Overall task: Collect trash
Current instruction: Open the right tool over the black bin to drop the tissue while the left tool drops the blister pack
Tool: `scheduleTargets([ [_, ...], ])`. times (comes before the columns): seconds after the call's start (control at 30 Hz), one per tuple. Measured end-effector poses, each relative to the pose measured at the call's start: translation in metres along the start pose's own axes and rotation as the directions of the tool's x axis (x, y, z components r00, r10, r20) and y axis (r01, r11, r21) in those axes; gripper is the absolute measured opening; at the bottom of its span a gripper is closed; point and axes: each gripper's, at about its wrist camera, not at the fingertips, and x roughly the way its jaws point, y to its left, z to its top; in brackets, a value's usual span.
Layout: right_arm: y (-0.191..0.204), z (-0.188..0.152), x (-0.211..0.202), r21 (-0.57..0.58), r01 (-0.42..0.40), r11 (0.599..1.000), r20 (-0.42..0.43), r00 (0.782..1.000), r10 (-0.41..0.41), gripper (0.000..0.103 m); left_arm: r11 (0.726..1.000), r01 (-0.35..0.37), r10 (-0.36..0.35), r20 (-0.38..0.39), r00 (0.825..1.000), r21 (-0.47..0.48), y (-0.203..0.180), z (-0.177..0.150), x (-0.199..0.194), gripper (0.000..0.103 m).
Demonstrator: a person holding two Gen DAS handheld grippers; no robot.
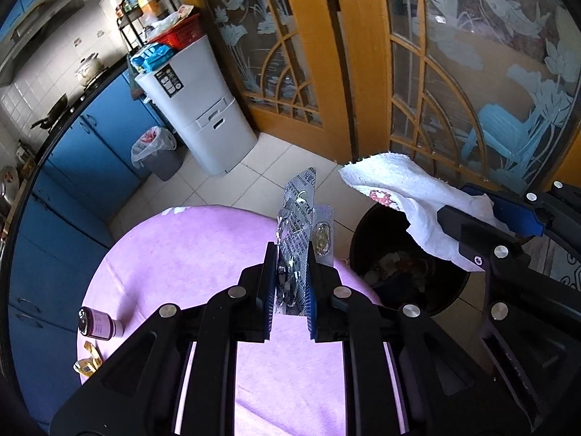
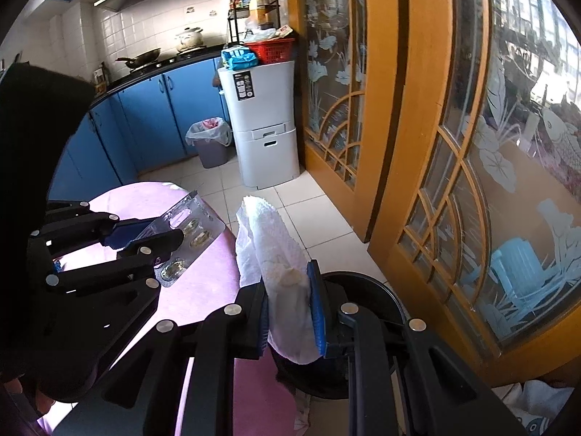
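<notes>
Left wrist view: the left gripper (image 1: pixel 289 283) was clamped on silver blister packs (image 1: pixel 298 232), held upright above the edge of the purple-covered table (image 1: pixel 174 254); the black trash bin (image 1: pixel 406 272) stood just beside the table on the floor, scraps already inside, and the right gripper (image 1: pixel 483 225) carried a white paper towel (image 1: pixel 406 200) over its rim; a small bottle (image 1: pixel 98 323) and gold wrappers (image 1: pixel 87 361) remained on the cloth. Right wrist view: the right gripper (image 2: pixel 288 305) was closed on the paper towel (image 2: pixel 276 250), directly above the bin (image 2: pixel 366 290), the left gripper (image 2: pixel 145 236) beside it over the table (image 2: pixel 203 283). Judged risk: the blister packs sat short of the bin, so an early release could drop them on the table or floor; the light towel could drape over the rim instead of falling in
</notes>
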Motion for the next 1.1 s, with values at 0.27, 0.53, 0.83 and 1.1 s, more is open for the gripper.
scheduleTargets([
  [0.27,-0.024,-0.005,0.008,0.038,0.011,0.999,-0.019,1.000,-0.010,0.019,1.000,0.009,-0.009,-0.013,1.000,0.028,-0.020,0.009,0.010,0.015],
  [0.53,-0.043,-0.006,0.021,0.073,0.012,0.997,-0.042,0.999,-0.009,0.019,0.999,0.017,-0.015,-0.031,0.999,0.047,-0.038,0.021,0.025,0.015],
  [0.83,-0.064,-0.010,0.043,0.105,0.014,0.994,-0.082,0.997,-0.005,0.019,0.998,0.023,-0.019,-0.063,0.998,0.064,-0.055,0.033,0.047,0.015],
  [1.1,-0.077,-0.011,0.061,0.127,0.013,0.992,-0.112,0.994,0.001,0.019,0.998,0.026,-0.021,-0.087,0.996,0.064,-0.061,0.041,0.064,0.015],
])
